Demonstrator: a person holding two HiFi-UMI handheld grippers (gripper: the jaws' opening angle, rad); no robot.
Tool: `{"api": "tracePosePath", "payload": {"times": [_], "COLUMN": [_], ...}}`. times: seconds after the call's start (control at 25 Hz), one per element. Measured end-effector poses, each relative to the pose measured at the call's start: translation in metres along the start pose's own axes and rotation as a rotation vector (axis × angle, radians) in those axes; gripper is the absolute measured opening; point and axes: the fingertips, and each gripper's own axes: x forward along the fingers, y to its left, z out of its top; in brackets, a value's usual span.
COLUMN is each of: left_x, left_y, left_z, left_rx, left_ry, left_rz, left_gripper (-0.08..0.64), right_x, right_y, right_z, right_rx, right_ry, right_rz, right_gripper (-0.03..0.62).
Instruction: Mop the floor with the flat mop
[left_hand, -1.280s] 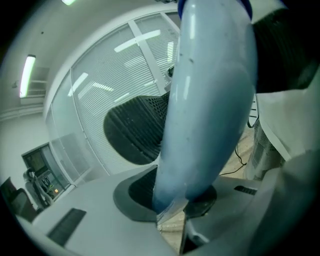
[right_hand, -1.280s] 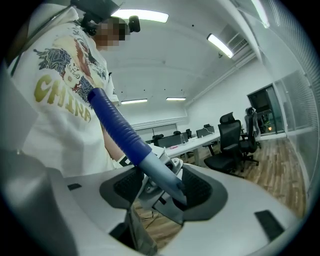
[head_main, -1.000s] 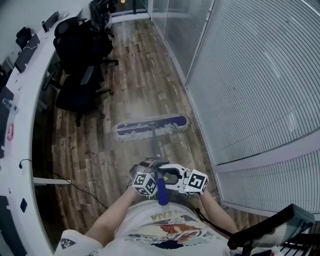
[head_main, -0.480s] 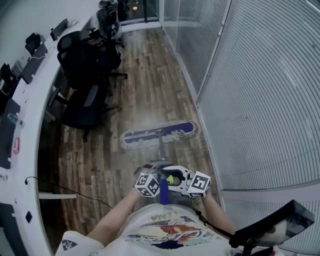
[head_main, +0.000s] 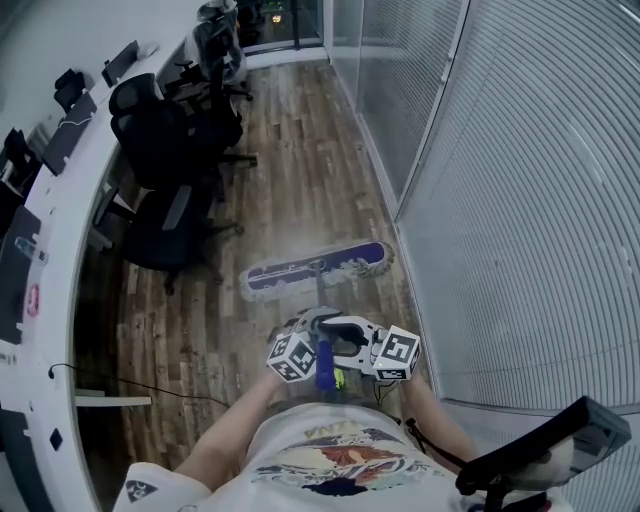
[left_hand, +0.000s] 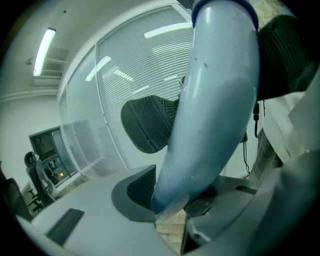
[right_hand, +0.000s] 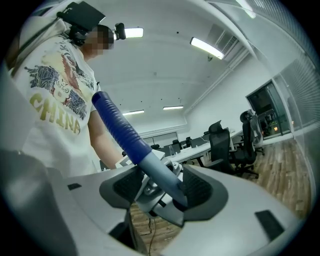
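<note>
The flat mop's blue pad (head_main: 315, 268) lies across the wooden floor just ahead of me, its right end close to the glass wall. Its handle (head_main: 320, 300) runs back to my two grippers, ending in a dark blue grip (head_main: 324, 368). My left gripper (head_main: 305, 345) is shut on the pale handle (left_hand: 210, 110); its jaws have just been opening slightly with the handle still between them. My right gripper (head_main: 345, 345) holds the handle (right_hand: 160, 175) from the other side, and it crosses slantwise between the pads (right_hand: 200, 192).
Black office chairs (head_main: 165, 215) stand left of the mop, along a long curved white desk (head_main: 60, 250). A glass partition with blinds (head_main: 520, 200) lines the right side. A cable (head_main: 150, 385) trails over the floor at the left. A dark bar (head_main: 540, 450) juts in at bottom right.
The mop and both grippers have travelled forward along the floor beside the glass wall, drawing level with the nearest chair. Both grippers still hold the handle.
</note>
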Motion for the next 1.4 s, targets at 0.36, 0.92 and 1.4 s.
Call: {"api": "tracePosePath", "payload": {"times": [0.36, 0.92, 1.4], "left_x": [-0.039, -0.179, -0.236], "left_y": [-0.052, -0.238, -0.369], "left_z": [-0.007, -0.025, -0.003], "left_rx": [0.022, 0.039, 0.014], "left_ry": [0.009, -0.036, -0.037], "left_rz": [0.006, -0.014, -0.018], "left_gripper": [0.064, 0.066, 0.067], "right_x": [0.012, 0.057, 0.036], "right_y": [0.063, 0.281, 0.419], "right_z": [-0.021, -0.091, -0.121], "right_rx": [0.006, 0.019, 0.036], "right_ry": [0.048, 0.089, 0.059], "right_rz": [-0.01, -0.095, -0.104], "right_gripper": [0.244, 0.242, 0.242]}}
